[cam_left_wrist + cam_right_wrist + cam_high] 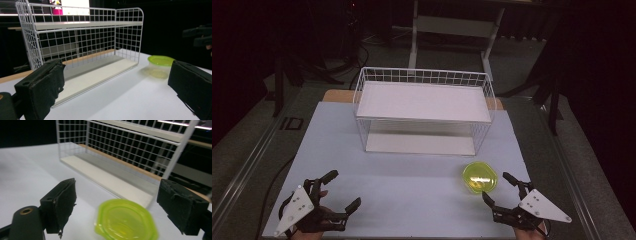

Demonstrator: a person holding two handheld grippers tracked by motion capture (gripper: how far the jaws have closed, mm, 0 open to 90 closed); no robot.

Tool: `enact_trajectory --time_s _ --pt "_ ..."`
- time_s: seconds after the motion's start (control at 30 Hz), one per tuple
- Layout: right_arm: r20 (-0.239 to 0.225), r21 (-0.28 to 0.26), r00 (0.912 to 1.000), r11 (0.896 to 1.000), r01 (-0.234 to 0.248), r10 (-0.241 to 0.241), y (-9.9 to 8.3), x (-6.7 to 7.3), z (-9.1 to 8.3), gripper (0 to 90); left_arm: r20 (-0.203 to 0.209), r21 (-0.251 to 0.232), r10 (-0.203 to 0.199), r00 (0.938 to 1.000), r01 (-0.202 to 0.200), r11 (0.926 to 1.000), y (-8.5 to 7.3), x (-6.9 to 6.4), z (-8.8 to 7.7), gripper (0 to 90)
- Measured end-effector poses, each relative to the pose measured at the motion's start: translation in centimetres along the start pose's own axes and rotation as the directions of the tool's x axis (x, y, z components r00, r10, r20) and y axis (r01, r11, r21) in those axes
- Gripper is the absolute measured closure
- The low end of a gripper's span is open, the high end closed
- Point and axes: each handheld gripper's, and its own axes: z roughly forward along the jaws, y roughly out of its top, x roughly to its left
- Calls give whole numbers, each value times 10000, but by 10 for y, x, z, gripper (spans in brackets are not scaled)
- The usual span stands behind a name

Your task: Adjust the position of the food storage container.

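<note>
High view: the green-lidded container (480, 177) sits on the white table (402, 185) at lower right of the frame, just below the right end of the wire shelf rack (424, 110). The right gripper (498, 189) lies just beside the container at lower right, jaws spread wide, nothing between the pads. In the right gripper view the container (126, 221) lies low in the frame between the two open jaws, not touched by either. The left gripper (343, 189) rests at lower left, well apart from the container, jaws spread wide and empty.
</note>
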Motion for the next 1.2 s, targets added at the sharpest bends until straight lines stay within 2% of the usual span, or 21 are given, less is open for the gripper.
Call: enact_trajectory --time_s 0.1,0.17,0.33,0.37,0.4,0.5,0.6,0.67,0.73,0.77,0.8,0.83,0.9,0.93,0.97,1.0,1.07,1.1,1.13,1.17,1.2 --pt "-123 62 9999 10000 -55 56 -1 2 1 155 123 -44 52 9999 -51 10000 1 -3 1 13" --pt "-536 -61 9981 9995 -295 291 -1 4 0 155 206 -1 117 9997 -117 9999 1 -4 1 12" --pt "-677 -106 9974 9997 -241 233 3 9 -2 126 254 -34 182 9995 -181 9998 2 -6 2 12" --pt "-927 -89 9949 9992 -401 391 5 9 -1 105 270 -68 148 9995 -146 9999 2 -6 2 12" --pt "-586 -118 9972 9988 -466 458 9 11 1 106 247 -63 107 9996 -105 9999 2 -6 2 12" --pt "-877 -324 9952 9984 -468 438 18 8 1 106 303 -82 73 9995 -70 9999 2 -7 1 13" --pt "-732 -312 9966 9987 -397 373 27 2 6 115 338 -132 92 9994 -87 9999 3 -8 2 12" --pt "-659 -249 9971 9989 -399 382 29 -6 10 190 343 -109 101 9994 -97 9999 3 -8 2 12" --pt "-648 -112 9972 9992 -391 383 29 -12 13 202 357 -126 87 9993 -82 9999 3 -8 2 12" --pt "-570 11 9967 9984 -571 571 29 -23 18 276 340 -127 98 9994 -94 9999 3 -8 2 12" --pt "-388 65 9973 9981 -618 620 28 -29 20 304 335 -153 91 9994 -85 9998 3 -8 2 12" --pt "-388 65 9973 9981 -618 620 28 -29 20 304 349 -168 80 9994 -74 9998 3 -8 1 12" --pt "-115 136 9942 9942 -1069 1070 23 -48 24 428 327 -179 43 9995 -37 9998 3 -8 1 12" --pt "-27 261 9937 9933 -1122 1123 21 -54 26 494 333 -180 20 9994 -14 9998 3 -7 1 12" --pt "-27 261 9937 9933 -1122 1123 21 -54 26 494 330 -179 16 9995 -10 9998 3 -7 2 12" --pt "88 473 9938 9926 -1115 1112 18 -59 28 510 328 -152 33 9995 -28 9999 3 -7 2 13" --pt "652 855 9930 9909 -1037 983 8 -71 32 584 347 -132 23 9994 -18 9999 3 -7 2 12" --pt "652 855 9930 9909 -1037 983 8 -71 32 600 348 -147 32 9994 -27 9999 3 -7 2 12" --pt "790 1014 9919 9891 -1068 990 5 -74 33 616 354 -157 41 9994 -35 9999 3 -7 2 12" --pt "994 1194 9889 9853 -1223 1107 -2 -80 34 697 369 -144 58 9993 -53 9999 3 -7 2 13" --pt "1137 1293 9867 9830 -1307 1162 -6 -82 34 713 365 -165 38 9993 -32 9999 3 -7 2 13"
